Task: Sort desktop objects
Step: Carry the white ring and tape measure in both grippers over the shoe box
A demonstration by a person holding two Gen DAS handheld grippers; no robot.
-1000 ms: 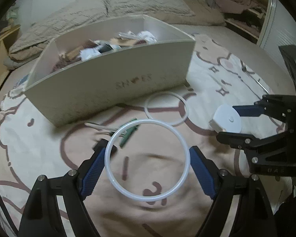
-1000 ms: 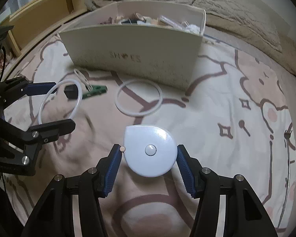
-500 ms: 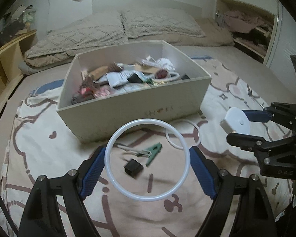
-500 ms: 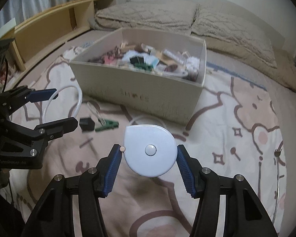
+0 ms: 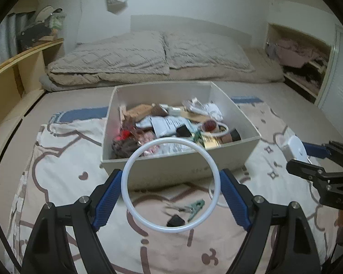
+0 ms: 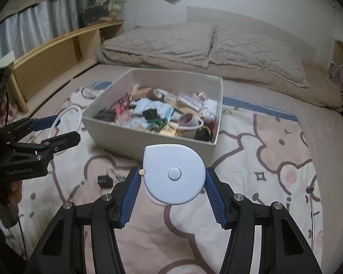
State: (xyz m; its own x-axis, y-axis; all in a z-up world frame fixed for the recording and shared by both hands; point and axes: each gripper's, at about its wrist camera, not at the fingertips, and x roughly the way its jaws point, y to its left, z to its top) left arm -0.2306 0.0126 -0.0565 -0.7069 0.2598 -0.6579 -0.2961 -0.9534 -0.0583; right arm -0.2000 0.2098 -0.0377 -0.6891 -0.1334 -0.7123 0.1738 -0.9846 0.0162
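Two handheld grippers hover above a patterned blanket (image 5: 57,150) on a bed, each carrying one item toward an open box (image 5: 171,171) of clutter.

On the left, the left gripper (image 5: 171,188) stands wide, its blue pads pressing the outer rim of a thin white ring (image 5: 135,207) on opposite sides. The ring hangs in the air in front of the box's near wall. It looks light, smooth and somewhat springy — likely to bow or pop free if squeezed harder, so a gentle hold across its widest span suits it.

Below it, on the blanket near the box's front edge, lie a small black block (image 5: 175,221), a green clip (image 5: 195,206) and part of a second white ring (image 5: 211,194).

On the right, the right gripper (image 6: 171,182) is closed to a narrower gap on a white tape-measure case (image 6: 173,173), rounded with a centre button, clamped at its two side edges. It sits in the air just before the box's near right corner. The case seems rigid, light and slick-shelled — firm pressure on the flat flanks should keep it from twisting.
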